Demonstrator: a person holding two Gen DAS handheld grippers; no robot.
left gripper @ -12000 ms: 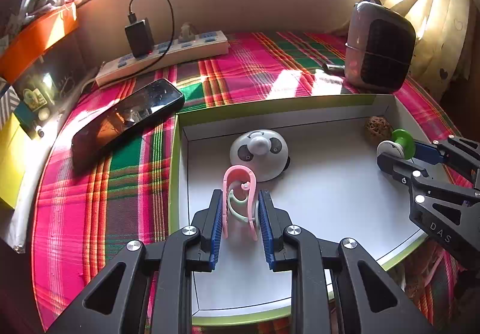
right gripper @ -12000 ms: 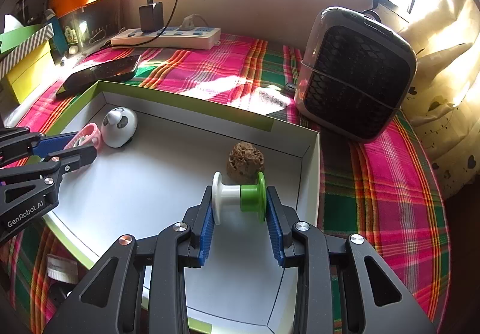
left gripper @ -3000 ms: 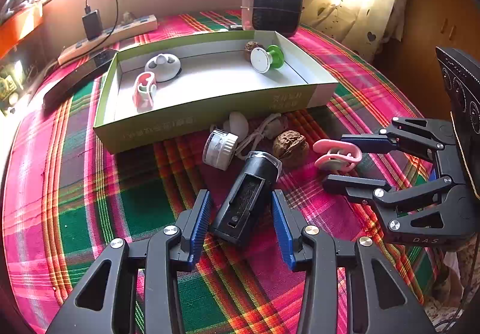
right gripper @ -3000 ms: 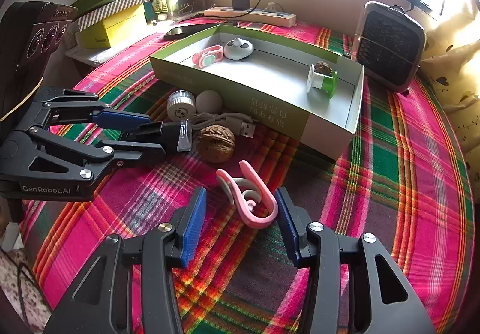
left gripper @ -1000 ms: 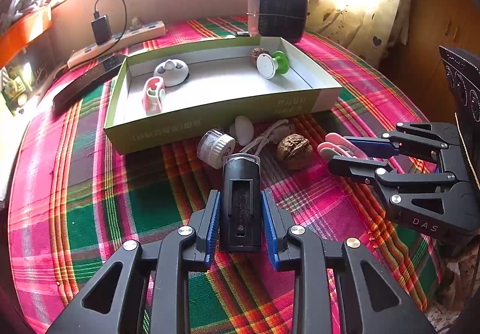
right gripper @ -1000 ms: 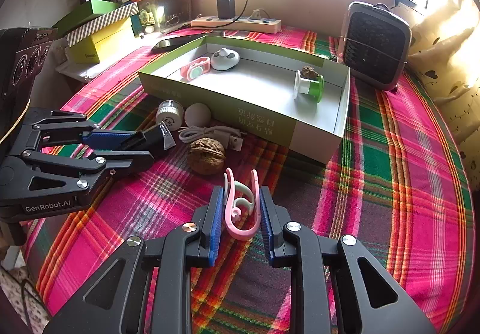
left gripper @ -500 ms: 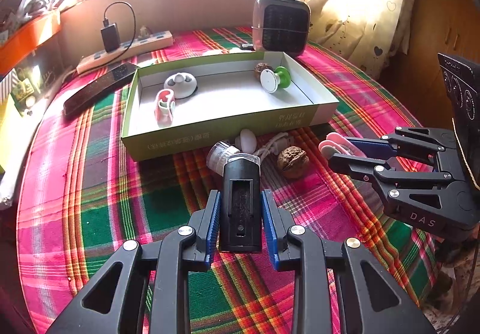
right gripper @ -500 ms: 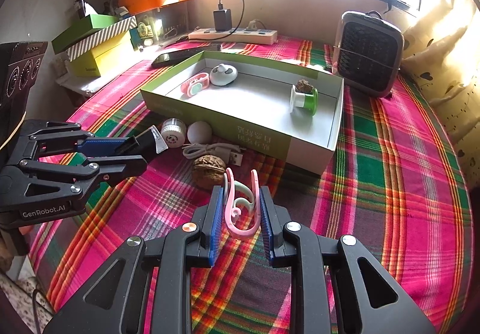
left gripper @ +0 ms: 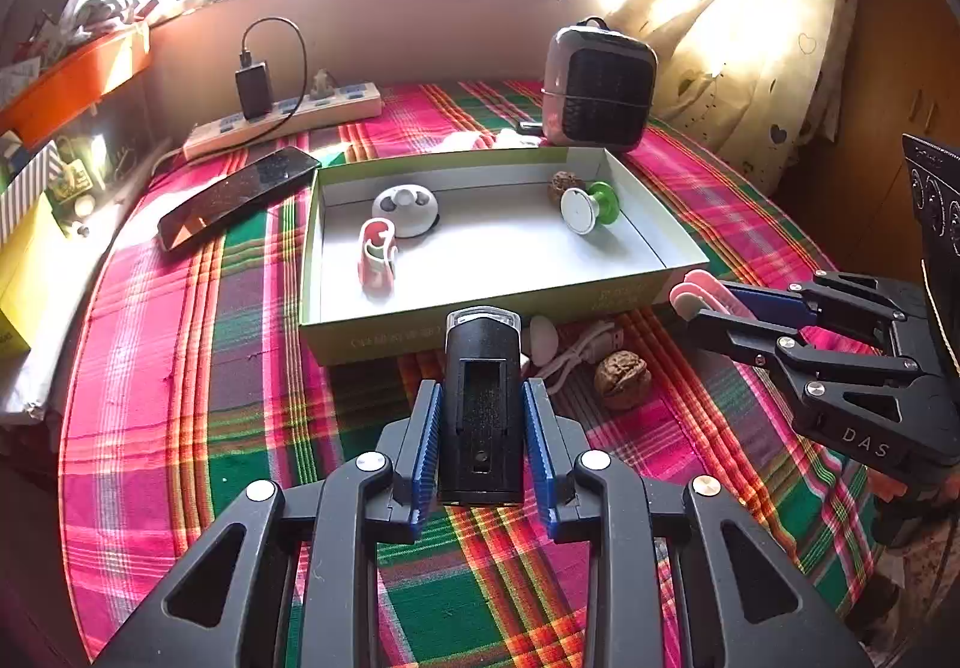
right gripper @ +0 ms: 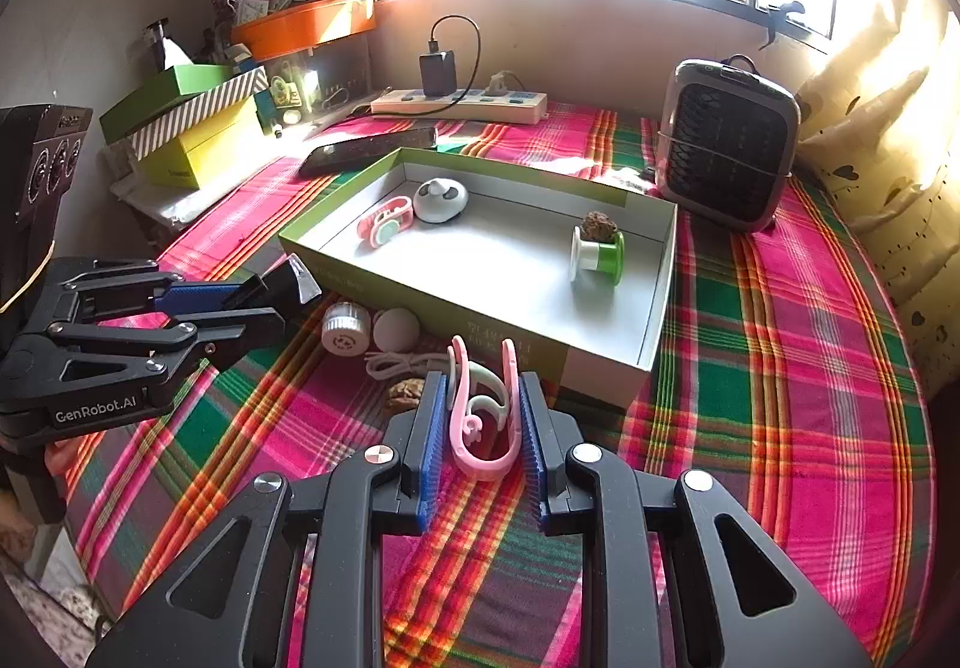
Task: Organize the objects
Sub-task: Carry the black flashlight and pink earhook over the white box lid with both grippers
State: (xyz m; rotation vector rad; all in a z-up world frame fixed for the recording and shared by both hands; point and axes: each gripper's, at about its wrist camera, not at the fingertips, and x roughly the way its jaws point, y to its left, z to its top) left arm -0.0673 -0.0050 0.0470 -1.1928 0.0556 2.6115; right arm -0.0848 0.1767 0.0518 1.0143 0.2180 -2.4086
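Observation:
My left gripper (left gripper: 483,443) is shut on a black box-shaped device (left gripper: 482,404) with a clear end, held above the plaid cloth in front of the green box (left gripper: 420,341). My right gripper (right gripper: 483,440) is shut on a pink clip (right gripper: 483,416), held above the cloth near the box's front wall (right gripper: 510,344). Each gripper shows in the other's view, the right one (left gripper: 714,302) and the left one (right gripper: 240,305). In the box lie another pink clip (left gripper: 377,254), a white round gadget (left gripper: 405,209), a green and white spool (left gripper: 588,203) and a walnut (left gripper: 564,183).
On the cloth in front of the box lie a walnut (left gripper: 621,380), a white cable (left gripper: 579,347), a white ball (right gripper: 396,329) and a round white cap (right gripper: 343,336). A phone (left gripper: 237,194), a power strip (left gripper: 288,119) and a small heater (left gripper: 597,89) stand behind the box.
Both grippers have lifted higher with their objects and moved toward the box. The black device and the pink clip stay gripped.

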